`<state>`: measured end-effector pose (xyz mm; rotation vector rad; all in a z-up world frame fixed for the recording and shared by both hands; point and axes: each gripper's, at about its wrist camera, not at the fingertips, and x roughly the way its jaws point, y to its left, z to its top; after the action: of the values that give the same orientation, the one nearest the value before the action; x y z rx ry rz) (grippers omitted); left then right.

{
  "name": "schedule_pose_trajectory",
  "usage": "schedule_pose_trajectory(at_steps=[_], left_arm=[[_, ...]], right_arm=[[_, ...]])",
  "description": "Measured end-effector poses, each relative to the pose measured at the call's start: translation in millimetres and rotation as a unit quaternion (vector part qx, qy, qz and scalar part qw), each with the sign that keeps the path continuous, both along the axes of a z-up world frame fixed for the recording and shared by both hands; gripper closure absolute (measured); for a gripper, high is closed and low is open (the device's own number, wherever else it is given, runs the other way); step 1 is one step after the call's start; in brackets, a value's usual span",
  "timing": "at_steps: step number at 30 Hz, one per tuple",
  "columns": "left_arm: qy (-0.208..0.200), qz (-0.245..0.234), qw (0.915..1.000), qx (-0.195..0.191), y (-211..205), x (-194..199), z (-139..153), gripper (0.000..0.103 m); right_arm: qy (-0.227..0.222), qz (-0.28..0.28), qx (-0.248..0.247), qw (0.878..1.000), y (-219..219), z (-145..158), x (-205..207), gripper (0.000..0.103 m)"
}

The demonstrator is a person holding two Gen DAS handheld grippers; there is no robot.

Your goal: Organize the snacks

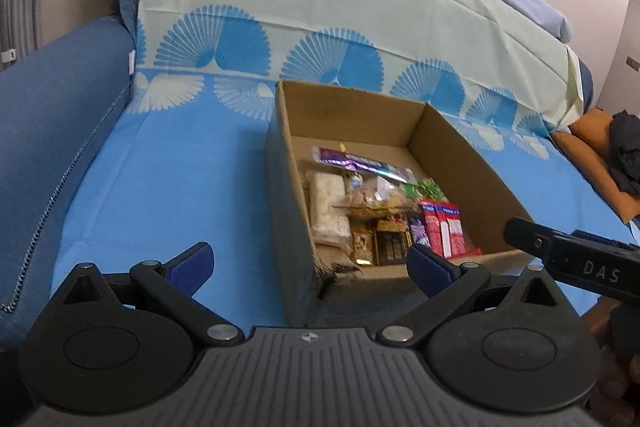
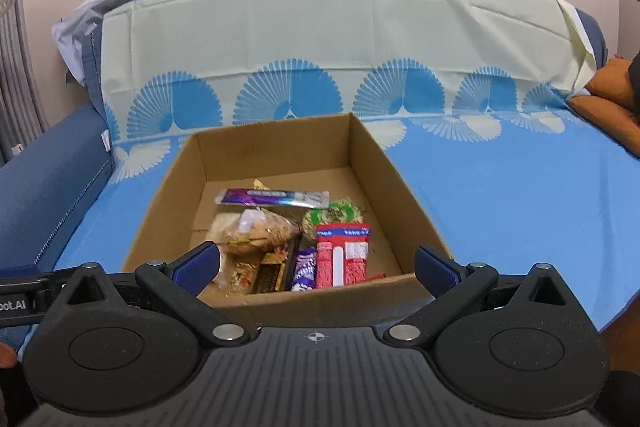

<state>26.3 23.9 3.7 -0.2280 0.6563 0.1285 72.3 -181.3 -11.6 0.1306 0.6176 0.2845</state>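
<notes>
An open cardboard box (image 1: pixel 352 111) (image 2: pixel 276 143) stands on a sofa seat covered with a blue cloth. Inside lie several snacks: a long purple and silver bar (image 1: pixel 360 163) (image 2: pixel 272 197), a red packet (image 1: pixel 444 231) (image 2: pixel 344 253), a clear bag of biscuits (image 2: pixel 260 231), a white pack (image 1: pixel 328 207), a green packet (image 2: pixel 332 217) and small dark bars (image 2: pixel 276 273). My left gripper (image 1: pixel 310 267) is open and empty, in front of the box's near left corner. My right gripper (image 2: pixel 316 269) is open and empty, just before the box's near wall. Its body (image 1: pixel 576 259) shows at the right of the left wrist view.
The blue cloth (image 1: pixel 180 179) (image 2: pixel 520 195) covers the seat on both sides of the box. A pale cloth with blue fan prints (image 2: pixel 320 27) hangs over the backrest. The blue sofa arm (image 1: pixel 52 115) is at the left. An orange cushion (image 2: pixel 608 95) with dark fabric lies at the right.
</notes>
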Motion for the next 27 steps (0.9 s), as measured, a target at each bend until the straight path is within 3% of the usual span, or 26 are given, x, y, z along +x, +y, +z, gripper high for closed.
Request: schedule_pose_trajectory(at_steps=[7,27], left_arm=[[0.013,0.002,0.9999,-0.001,-5,6,-7,0.000],[0.009,0.005,0.9999,0.006,-6,8,-9,0.000]], right_arm=[[-0.011,0.026,-0.011,1.000,9,1,-4,0.001],[-0.008,0.031,-0.014,0.999,11,1,0,0.001]])
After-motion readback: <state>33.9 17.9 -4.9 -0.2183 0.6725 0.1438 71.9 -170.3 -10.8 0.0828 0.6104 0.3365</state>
